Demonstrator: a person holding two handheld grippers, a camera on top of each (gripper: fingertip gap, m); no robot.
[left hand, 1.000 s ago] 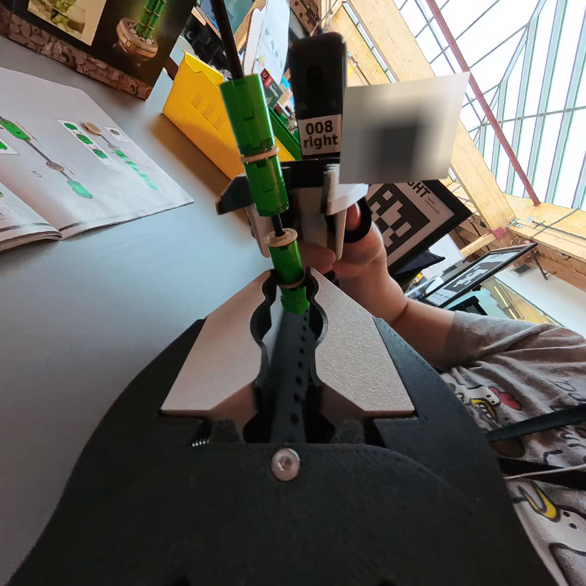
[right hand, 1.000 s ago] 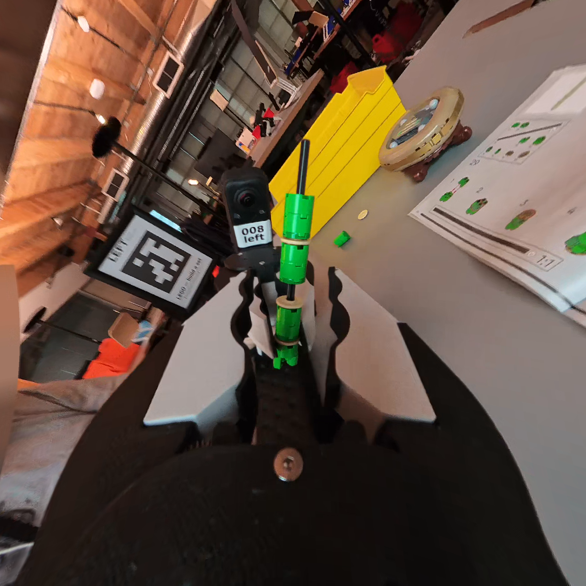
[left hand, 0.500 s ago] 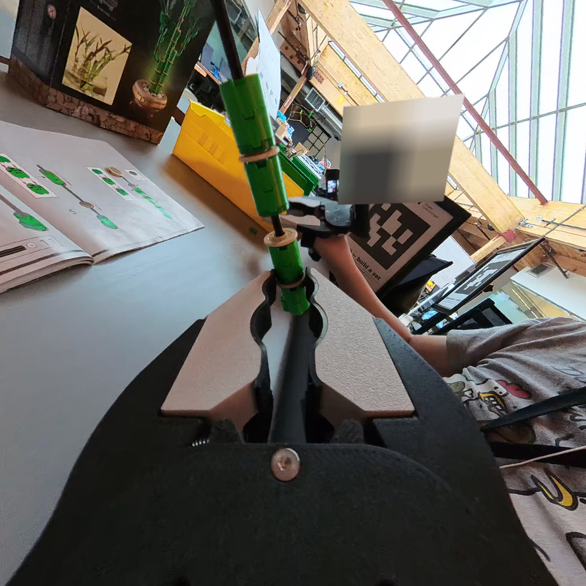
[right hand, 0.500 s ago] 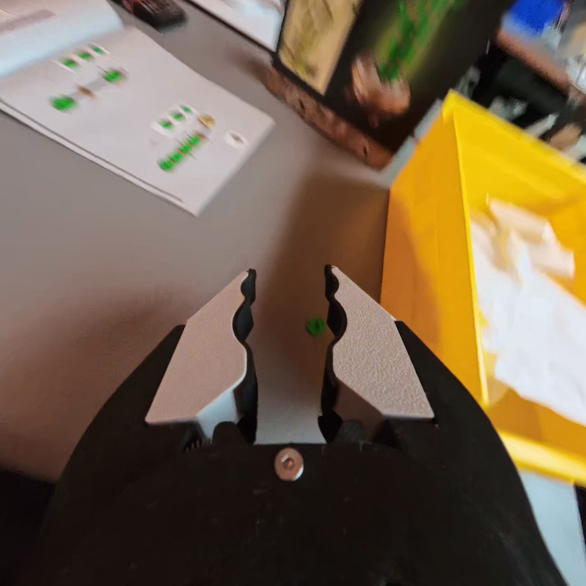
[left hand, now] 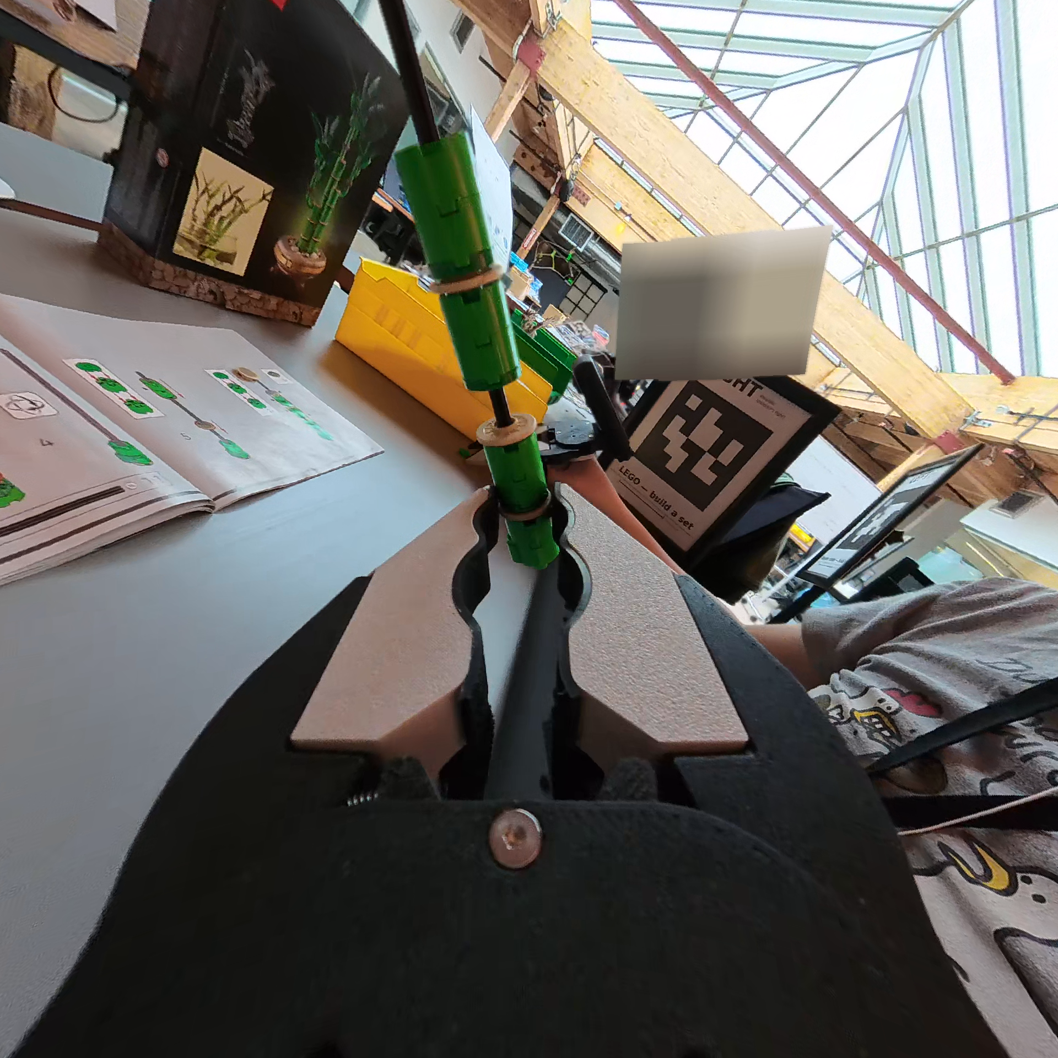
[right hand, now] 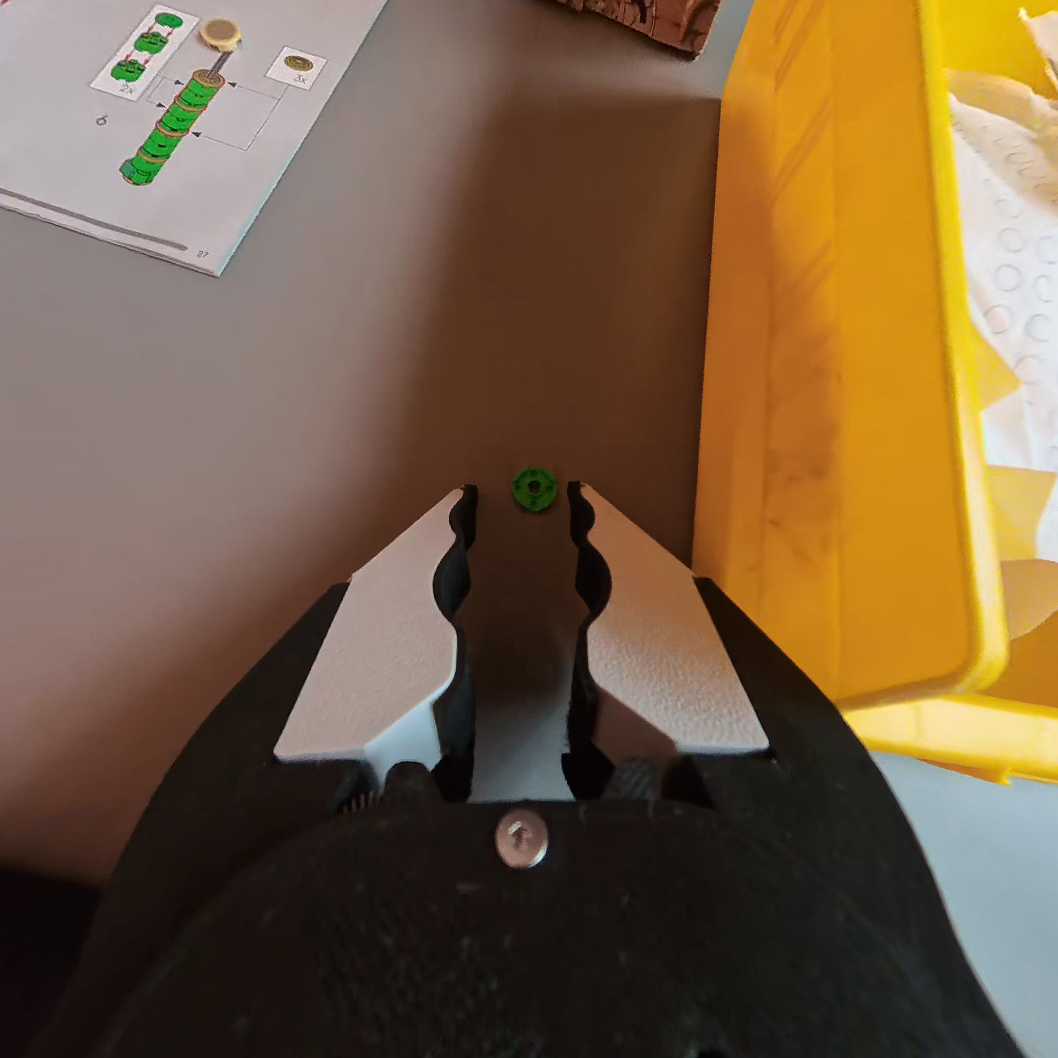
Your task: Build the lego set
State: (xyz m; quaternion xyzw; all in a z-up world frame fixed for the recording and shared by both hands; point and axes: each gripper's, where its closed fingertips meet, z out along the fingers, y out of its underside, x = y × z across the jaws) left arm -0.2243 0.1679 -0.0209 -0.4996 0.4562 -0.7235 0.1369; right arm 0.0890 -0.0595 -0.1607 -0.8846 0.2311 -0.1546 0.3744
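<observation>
My left gripper [left hand: 525, 518] is shut on the lower end of a bamboo stalk [left hand: 458, 275]: green round bricks and tan rings threaded on a black rod, held tilted above the grey table [left hand: 143, 618]. My right gripper [right hand: 522, 488] is open and empty, pointing down at the table, with a small green round brick [right hand: 533, 488] lying on the table between its fingertips. The right gripper also shows far off in the left wrist view [left hand: 572, 435], low over the table by the yellow bin.
An open instruction booklet [left hand: 172, 423] lies on the left; its corner shows in the right wrist view [right hand: 160, 126]. The dark set box [left hand: 240, 166] stands behind it. A yellow bin [right hand: 847, 401] with white paper is right of the right gripper. A person's arm and shirt [left hand: 944, 715] are at right. The tips of one gripper are about 40 centimeters away from the tips of the other.
My right gripper let go of the stalk, swung away to the table beside the yellow bin and now hangs over the small green brick. My left gripper still holds the stalk.
</observation>
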